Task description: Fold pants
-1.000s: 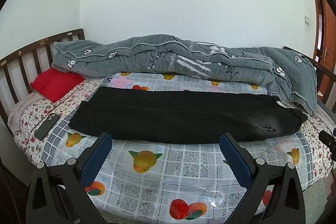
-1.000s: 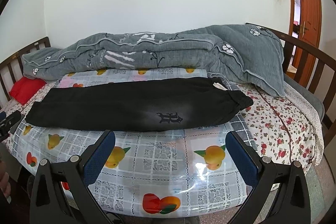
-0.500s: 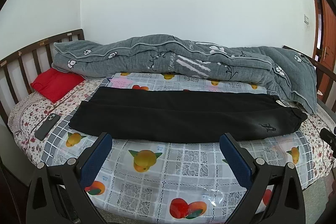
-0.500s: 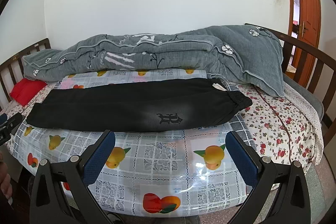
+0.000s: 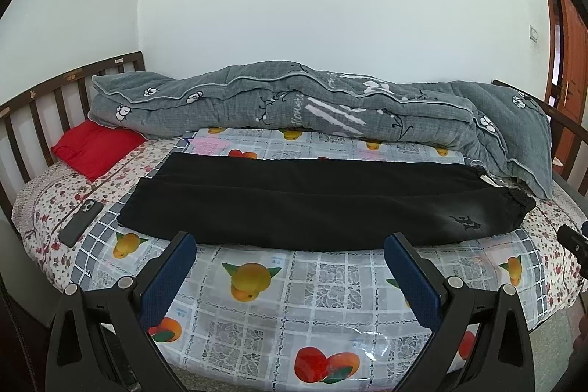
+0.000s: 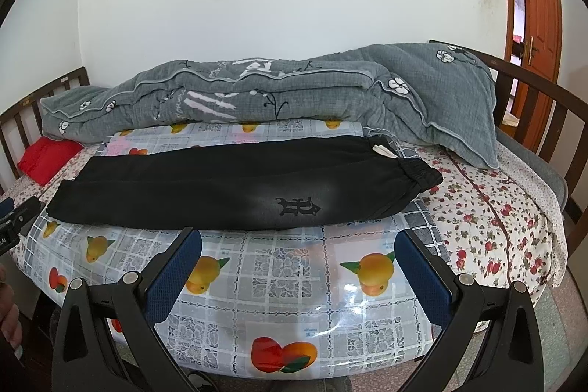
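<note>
The black fleece pants lie folded lengthwise on the fruit-print plastic bed cover. Both left tongs and right tongs hover wide apart, empty. Best to pinch waistband and cuffs together, folding evenly.

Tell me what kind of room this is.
Most likely a home bedroom. There is a bed with a slatted wooden frame, a grey quilt bunched along the wall, and a red pillow. Black pants lie across a fruit-print cover.
</note>
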{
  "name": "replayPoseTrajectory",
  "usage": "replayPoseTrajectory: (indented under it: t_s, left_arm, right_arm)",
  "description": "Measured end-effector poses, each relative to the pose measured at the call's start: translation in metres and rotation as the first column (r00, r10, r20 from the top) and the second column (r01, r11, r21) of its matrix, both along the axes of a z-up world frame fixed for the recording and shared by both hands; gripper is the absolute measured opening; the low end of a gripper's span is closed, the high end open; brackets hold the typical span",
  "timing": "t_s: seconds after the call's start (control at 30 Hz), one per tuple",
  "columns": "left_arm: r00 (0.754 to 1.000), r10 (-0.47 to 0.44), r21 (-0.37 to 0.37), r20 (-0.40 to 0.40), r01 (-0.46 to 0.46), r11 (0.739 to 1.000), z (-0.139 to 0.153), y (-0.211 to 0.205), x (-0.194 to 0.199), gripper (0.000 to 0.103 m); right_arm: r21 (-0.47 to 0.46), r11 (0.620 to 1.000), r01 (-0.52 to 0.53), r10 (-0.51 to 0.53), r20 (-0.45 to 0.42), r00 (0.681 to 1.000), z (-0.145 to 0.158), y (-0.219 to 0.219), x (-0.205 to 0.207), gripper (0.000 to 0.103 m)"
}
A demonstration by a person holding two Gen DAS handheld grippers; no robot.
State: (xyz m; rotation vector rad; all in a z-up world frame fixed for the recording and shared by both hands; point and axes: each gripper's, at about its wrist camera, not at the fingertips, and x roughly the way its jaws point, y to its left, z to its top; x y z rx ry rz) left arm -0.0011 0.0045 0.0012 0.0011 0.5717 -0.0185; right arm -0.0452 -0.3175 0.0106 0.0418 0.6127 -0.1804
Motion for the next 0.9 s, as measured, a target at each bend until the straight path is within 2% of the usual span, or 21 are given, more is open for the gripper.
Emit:
replayPoseTrajectory:
  t_s: [0.13, 0.9]
  left_arm:
    - [1.000, -0.003, 0.000, 0.003, 0.003, 1.000, 0.0069, -0.0035, -0.0015, 0.103]
    - [1.000, -0.016, -0.014, -0.001, 0.015, 1.000, 0.0063, -0.0084, 0.0070, 0.103]
  right_arm:
    - [0.000, 1.000, -0.001, 0.001, 0.001, 1.000, 0.0001, 0.0000, -0.0003, 0.103]
    - [-0.007, 1.000, 0.000, 0.000, -0.001, 1.000, -0.0021, 0.0011, 0.0057, 0.103]
